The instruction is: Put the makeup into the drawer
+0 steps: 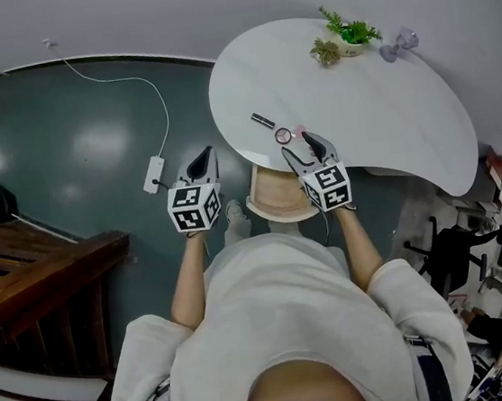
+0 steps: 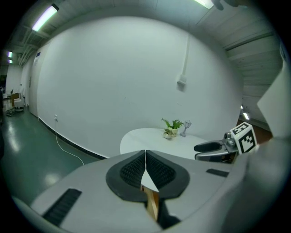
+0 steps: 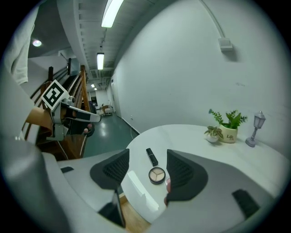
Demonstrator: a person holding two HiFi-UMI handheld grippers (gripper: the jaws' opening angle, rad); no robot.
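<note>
The glossy white, round-edged desk (image 1: 384,97) looked slick, so makeup lying near its front edge could skid off if nudged. Below that edge sat a pale, curved wooden drawer (image 1: 278,199), apparently open. The right hand-held gripper (image 3: 148,159) stood open, ribbed black pads framing but not touching the flat round compact (image 3: 157,175); a crooked pinch might flip it. The left hand-held gripper (image 2: 145,157) was closed, empty. The slim black tube (image 3: 152,156) could roll.

Only thing I can actually read is a dark, handwriting-style word on the little white plant pot (image 3: 229,135) at the back of the round white table (image 3: 182,136): it looks like "Life" in the right gripper view and is too small to read in the other views.
</note>
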